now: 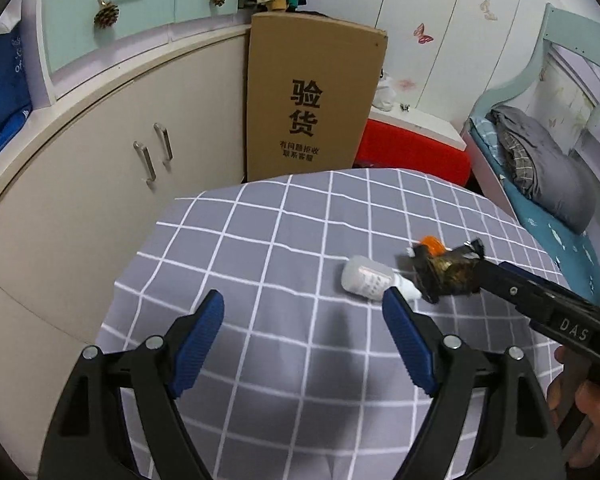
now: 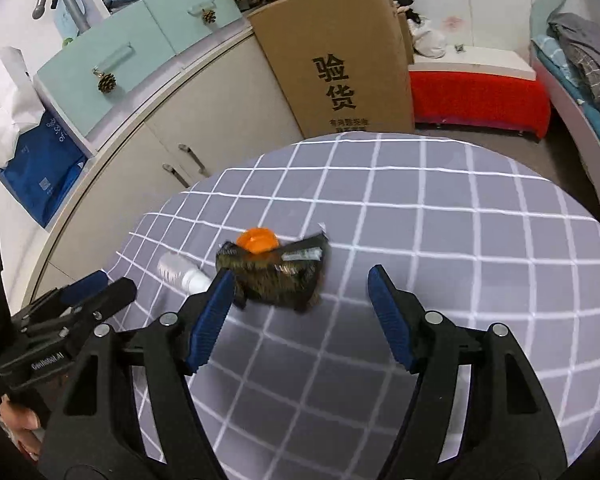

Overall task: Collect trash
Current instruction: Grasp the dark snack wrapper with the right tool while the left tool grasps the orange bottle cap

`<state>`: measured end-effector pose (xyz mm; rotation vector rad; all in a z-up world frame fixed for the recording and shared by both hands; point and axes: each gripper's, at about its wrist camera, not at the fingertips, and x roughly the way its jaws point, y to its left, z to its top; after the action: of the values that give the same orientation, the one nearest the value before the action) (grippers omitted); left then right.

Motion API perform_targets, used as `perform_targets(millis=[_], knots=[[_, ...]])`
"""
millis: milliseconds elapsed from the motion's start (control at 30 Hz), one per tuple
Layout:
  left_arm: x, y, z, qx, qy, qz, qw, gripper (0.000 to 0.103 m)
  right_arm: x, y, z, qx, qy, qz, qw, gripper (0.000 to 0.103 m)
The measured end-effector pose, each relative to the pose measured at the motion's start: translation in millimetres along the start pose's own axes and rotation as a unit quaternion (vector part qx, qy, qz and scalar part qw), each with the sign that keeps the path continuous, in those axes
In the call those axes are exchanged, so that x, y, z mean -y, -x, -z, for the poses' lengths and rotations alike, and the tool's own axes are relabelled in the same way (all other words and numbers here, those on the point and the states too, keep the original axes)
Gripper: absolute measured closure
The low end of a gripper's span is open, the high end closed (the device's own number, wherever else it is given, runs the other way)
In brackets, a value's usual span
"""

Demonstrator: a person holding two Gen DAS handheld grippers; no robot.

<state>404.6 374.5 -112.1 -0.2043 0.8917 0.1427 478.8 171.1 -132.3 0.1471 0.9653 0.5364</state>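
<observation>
Partly blurred, a dark crumpled wrapper (image 2: 274, 278) lies on the checked bench (image 2: 440, 240), hiding half an orange cap (image 2: 257, 240); white bottle (image 1: 366, 280) just beside; left tongs (image 1: 303, 312) and right tongs (image 2: 300, 292) both released, gripping nothing.

Left gripper (image 1: 302, 312): black plastic arms, triangular cut-outs, silver round screws at pivots, ribbed blue pads (image 1: 204, 340) on fingertips. Right gripper (image 2: 300, 300): same black frame, same blue pads, same silver screws. White lettering "DAS" on its side, right of left-wrist frame. Dark sleeve at far right edge there.
</observation>
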Motion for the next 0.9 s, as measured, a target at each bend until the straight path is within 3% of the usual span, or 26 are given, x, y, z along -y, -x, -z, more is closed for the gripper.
perform_targets(millis=[100, 133, 167, 233, 367, 600, 900], knots=[[-1, -10, -2, -0.007, 0.007, 0.008, 0.9999, 0.023, -5, -11, -2, -0.012, 0.013, -0.003, 1.000, 0.035], [0, -13, -3, -0.011, 0.009, 0.013, 0.9998, 0.023, -7, -12, -2, -0.011, 0.019, 0.002, 1.000, 0.042], [0, -15, -3, -0.013, 0.011, 0.017, 0.9997, 0.023, -10, -13, -1, -0.010, 0.030, 0.009, 0.999, 0.060], [2, -18, -4, -0.017, 0.016, 0.019, 0.9996, 0.023, -10, -14, -1, -0.012, 0.039, 0.011, 0.999, 0.071], [10, -23, -5, -0.028, 0.029, 0.031, 0.9987, 0.023, -1, -11, 1, -0.017, 0.032, -0.011, 0.999, 0.075], [25, -35, -10, -0.042, 0.054, 0.035, 0.9970, 0.023, 21, 14, 6, -0.004, 0.027, -0.007, 1.000, 0.079], [41, -34, -9, -0.036, 0.061, 0.009, 0.9974, 0.023, 47, 42, 12, 0.009, 0.009, -0.027, 1.000, 0.080]])
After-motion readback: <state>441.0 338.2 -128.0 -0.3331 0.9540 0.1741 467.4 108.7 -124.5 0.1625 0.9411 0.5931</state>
